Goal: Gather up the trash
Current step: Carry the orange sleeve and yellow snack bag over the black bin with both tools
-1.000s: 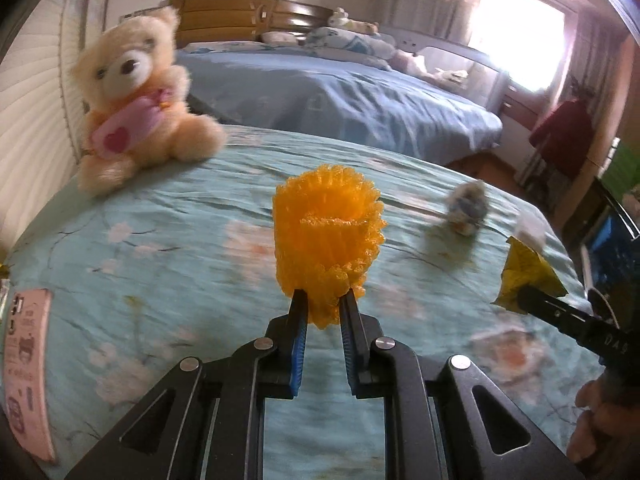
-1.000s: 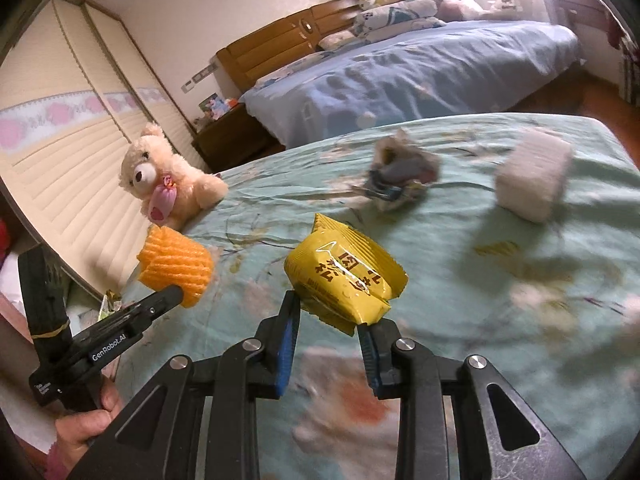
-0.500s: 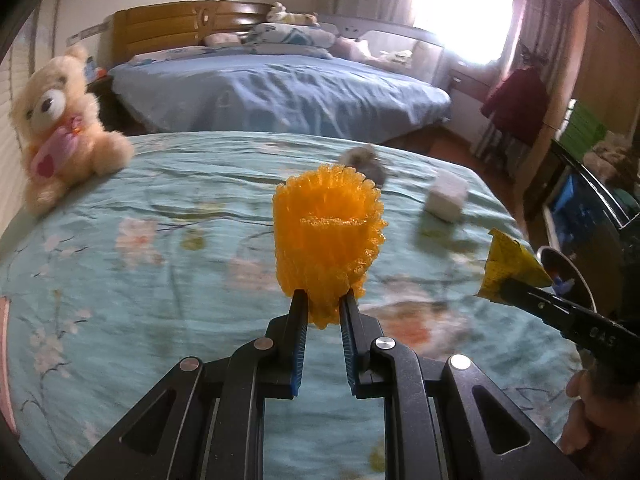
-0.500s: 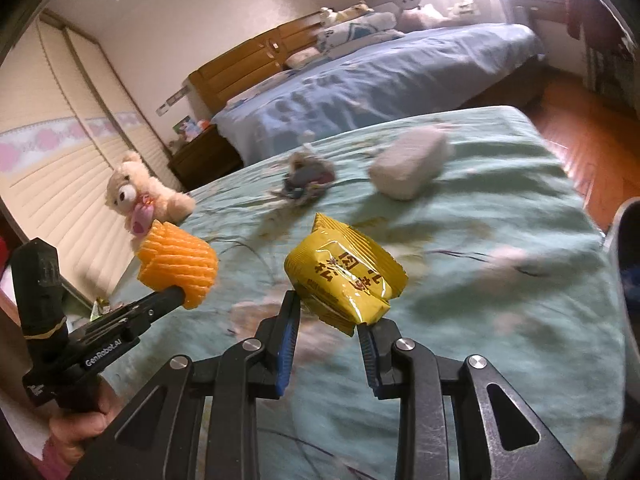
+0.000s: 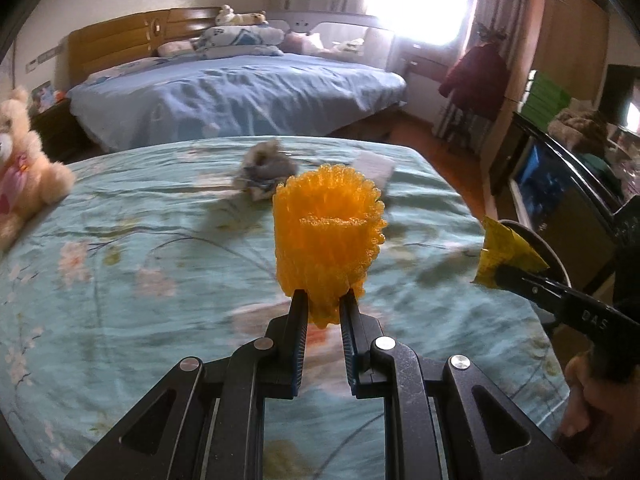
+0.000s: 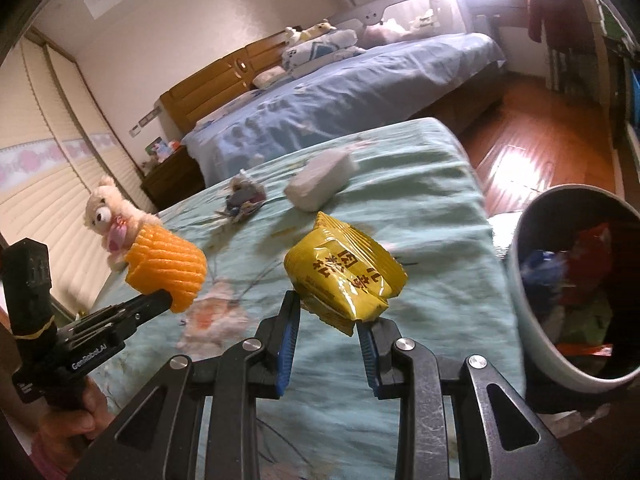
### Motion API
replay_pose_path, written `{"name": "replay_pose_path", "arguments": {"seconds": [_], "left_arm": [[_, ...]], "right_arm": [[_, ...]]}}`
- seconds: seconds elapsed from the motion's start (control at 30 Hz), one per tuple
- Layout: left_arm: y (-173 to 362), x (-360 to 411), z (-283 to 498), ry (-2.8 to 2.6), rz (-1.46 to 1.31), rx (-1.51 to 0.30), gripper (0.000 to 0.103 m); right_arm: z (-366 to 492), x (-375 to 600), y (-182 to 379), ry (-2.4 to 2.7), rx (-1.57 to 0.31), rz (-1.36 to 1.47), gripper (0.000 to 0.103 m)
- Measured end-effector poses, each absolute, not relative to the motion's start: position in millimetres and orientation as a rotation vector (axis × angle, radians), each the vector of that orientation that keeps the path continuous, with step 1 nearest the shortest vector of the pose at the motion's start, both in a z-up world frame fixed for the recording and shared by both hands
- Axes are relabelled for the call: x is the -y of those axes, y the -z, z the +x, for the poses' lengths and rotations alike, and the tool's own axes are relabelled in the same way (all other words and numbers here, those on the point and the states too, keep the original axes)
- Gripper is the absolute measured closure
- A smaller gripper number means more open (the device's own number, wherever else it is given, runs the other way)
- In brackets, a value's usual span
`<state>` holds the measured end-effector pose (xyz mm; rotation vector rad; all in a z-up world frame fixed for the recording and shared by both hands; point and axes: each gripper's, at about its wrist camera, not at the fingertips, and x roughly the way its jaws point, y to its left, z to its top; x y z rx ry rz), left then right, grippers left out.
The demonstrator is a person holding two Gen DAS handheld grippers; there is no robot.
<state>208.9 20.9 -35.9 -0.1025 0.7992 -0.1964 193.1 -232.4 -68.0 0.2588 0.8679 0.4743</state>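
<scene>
My left gripper (image 5: 323, 305) is shut on an orange foam fruit net (image 5: 326, 240) and holds it above the teal bedspread (image 5: 120, 272); the net also shows in the right wrist view (image 6: 168, 266). My right gripper (image 6: 330, 310) is shut on a yellow snack packet (image 6: 344, 274), held above the bed near a grey trash bin (image 6: 524, 304) at the right that holds several wrappers. The packet also shows at the right of the left wrist view (image 5: 504, 254). A crumpled wrapper (image 6: 242, 198) and a white block (image 6: 322, 180) lie on the bed further off.
A teddy bear (image 6: 112, 220) sits at the bed's left edge. A second bed with a blue cover (image 5: 240, 92) stands beyond. Wooden floor (image 6: 540, 152) lies to the right, with a dark cabinet (image 5: 560, 184) beside the bin.
Both grippers have swung to the right with their loads. The trash bin has come into the right wrist view. The teddy bear has slid to the left edge.
</scene>
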Motion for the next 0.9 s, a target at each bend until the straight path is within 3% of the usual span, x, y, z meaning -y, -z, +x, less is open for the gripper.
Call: {"name": "replay_pose_path", "arguments": {"seconds": [0.9], "left_arm": [[40.3, 91.0, 234.6, 0.377, 0.007, -0.83, 0.088]], "right_arm": [[181.4, 333.2, 63.7, -0.291, -0.839, 0.334, 0.074]]}}
